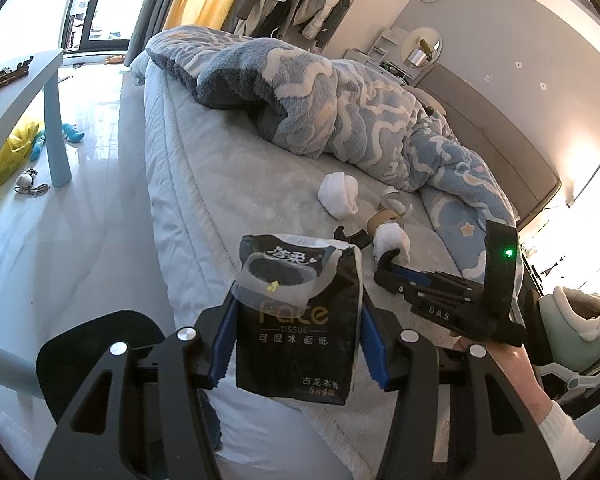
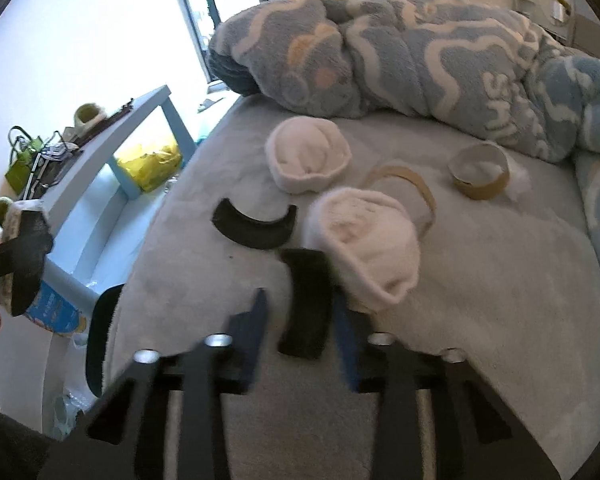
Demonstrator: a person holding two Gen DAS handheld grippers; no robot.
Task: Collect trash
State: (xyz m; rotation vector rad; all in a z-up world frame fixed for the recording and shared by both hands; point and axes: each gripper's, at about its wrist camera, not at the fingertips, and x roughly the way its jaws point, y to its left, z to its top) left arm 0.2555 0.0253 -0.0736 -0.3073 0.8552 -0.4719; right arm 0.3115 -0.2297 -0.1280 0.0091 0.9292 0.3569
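Note:
My left gripper (image 1: 296,340) is shut on a black tissue pack (image 1: 298,316) and holds it above the bed's near edge. On the grey bed sheet (image 2: 480,280) lie two white sock balls (image 2: 308,152) (image 2: 372,240), two curved black plastic pieces (image 2: 254,226) (image 2: 306,300), a flattened brown tape ring (image 2: 410,182) and a brown tape roll core with white fluff (image 2: 480,172). My right gripper (image 2: 300,320) is open, its fingers on either side of the nearer black piece, close to the nearer sock ball. It also shows in the left wrist view (image 1: 384,264).
A blue patterned fleece blanket (image 2: 420,48) is heaped across the far side of the bed. A light blue table (image 1: 56,120) stands left of the bed, with a yellow bag (image 2: 150,160) and small items under it. A green slipper (image 1: 576,320) sits at the right.

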